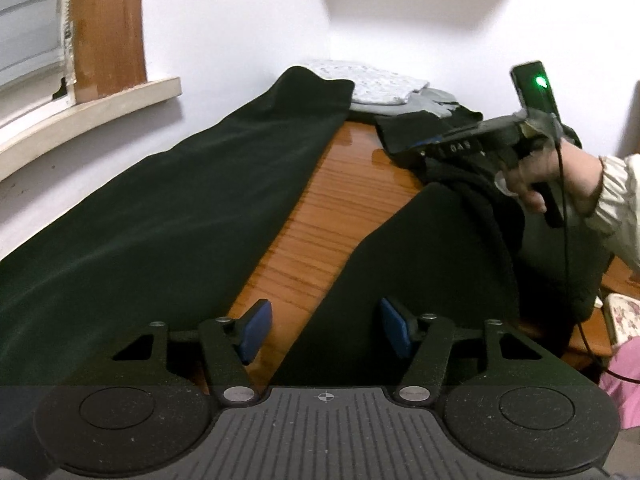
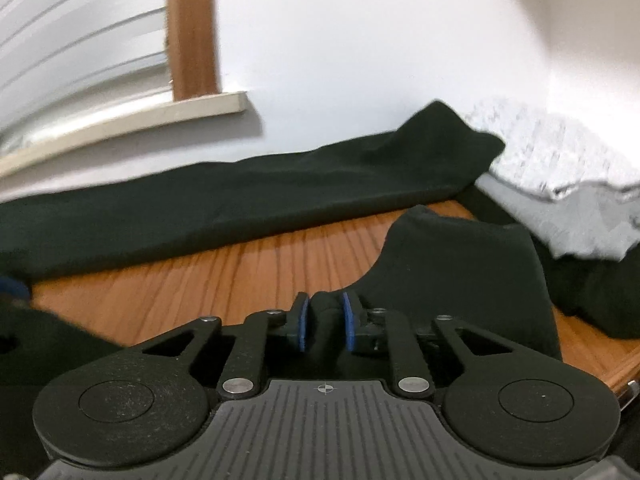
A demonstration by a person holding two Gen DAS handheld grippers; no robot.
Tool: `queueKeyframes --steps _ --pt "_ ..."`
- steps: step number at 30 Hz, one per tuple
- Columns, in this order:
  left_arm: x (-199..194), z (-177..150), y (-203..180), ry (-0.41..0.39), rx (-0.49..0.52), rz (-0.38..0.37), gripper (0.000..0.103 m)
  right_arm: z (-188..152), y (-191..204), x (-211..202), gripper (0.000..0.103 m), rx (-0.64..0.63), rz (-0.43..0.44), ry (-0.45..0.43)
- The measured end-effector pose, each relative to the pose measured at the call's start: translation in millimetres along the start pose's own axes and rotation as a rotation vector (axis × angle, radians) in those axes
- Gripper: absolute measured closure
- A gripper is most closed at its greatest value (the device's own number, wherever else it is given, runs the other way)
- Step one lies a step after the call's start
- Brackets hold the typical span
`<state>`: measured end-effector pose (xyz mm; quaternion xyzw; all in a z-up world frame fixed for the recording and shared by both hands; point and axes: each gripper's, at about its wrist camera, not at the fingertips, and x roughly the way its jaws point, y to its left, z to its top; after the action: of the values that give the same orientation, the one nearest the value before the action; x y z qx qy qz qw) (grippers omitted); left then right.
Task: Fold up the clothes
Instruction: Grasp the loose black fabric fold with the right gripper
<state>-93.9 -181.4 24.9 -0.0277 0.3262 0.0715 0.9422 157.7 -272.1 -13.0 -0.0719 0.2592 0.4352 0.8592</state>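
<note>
Dark green trousers lie on the wooden table [image 1: 320, 208]. One leg [image 1: 180, 200] stretches along the wall; the other leg [image 1: 432, 264] lies to the right. My left gripper [image 1: 326, 330] is open and empty, low over the gap between the legs. My right gripper [image 2: 325, 322] is shut on a fold of the near trouser leg [image 2: 460, 272] and lifts it; it also shows in the left wrist view [image 1: 452, 146], held by a hand at the right. The far leg [image 2: 240, 196] lies along the wall.
A stack of folded clothes, white patterned on grey [image 1: 384, 86] [image 2: 560, 168], sits at the table's far end by the wall corner. A window sill [image 1: 88, 116] runs on the left. A floral and pink item [image 1: 624, 320] lies off the table's right edge.
</note>
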Motion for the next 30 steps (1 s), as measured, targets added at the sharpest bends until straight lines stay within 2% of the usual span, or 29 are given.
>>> queueKeyframes --steps 7,10,12,13,15,16,19,22,23,24,25,27,28,30 --pt "-4 -2 7 0.002 -0.036 0.037 0.039 35 17 46 0.085 -0.048 0.03 0.084" --pt "-4 -2 7 0.004 -0.035 0.049 0.038 43 25 55 0.066 -0.092 0.043 0.107" --pt "-4 -2 6 0.005 -0.035 0.053 0.037 42 28 46 0.048 -0.094 0.065 0.091" --pt "-4 -2 6 0.005 -0.035 0.054 0.037 39 28 36 0.043 -0.107 0.073 0.072" --pt "-4 -2 6 0.005 -0.036 0.054 0.037 27 28 9 0.021 -0.161 0.095 0.034" --pt "-4 -2 5 0.005 -0.037 0.055 0.037 19 30 -1 0.018 -0.186 0.092 0.036" --pt "-3 -2 5 0.005 -0.04 0.055 0.037 -5 36 -27 0.018 -0.252 0.067 0.044" --pt "-3 -2 5 0.004 -0.043 0.052 0.037 -13 32 -29 0.022 -0.233 0.062 0.054" --pt "-3 -2 5 0.003 -0.043 0.052 0.037 -14 29 -29 0.032 -0.215 0.068 0.053" --pt "-3 -2 5 0.003 -0.042 0.053 0.037 -13 28 -29 0.05 -0.209 0.061 0.048" --pt "-3 -2 5 0.002 -0.042 0.052 0.037 -11 28 -28 0.057 -0.204 0.052 0.043" --pt "-3 -2 5 0.002 -0.043 0.052 0.037 -4 26 -29 0.085 -0.2 0.038 0.024" --pt "-2 -2 5 0.002 -0.045 0.051 0.037 0 24 -30 0.09 -0.196 0.018 0.006" --pt "-2 -2 5 0.004 -0.048 0.051 0.037 11 21 -38 0.092 -0.189 -0.037 -0.046"
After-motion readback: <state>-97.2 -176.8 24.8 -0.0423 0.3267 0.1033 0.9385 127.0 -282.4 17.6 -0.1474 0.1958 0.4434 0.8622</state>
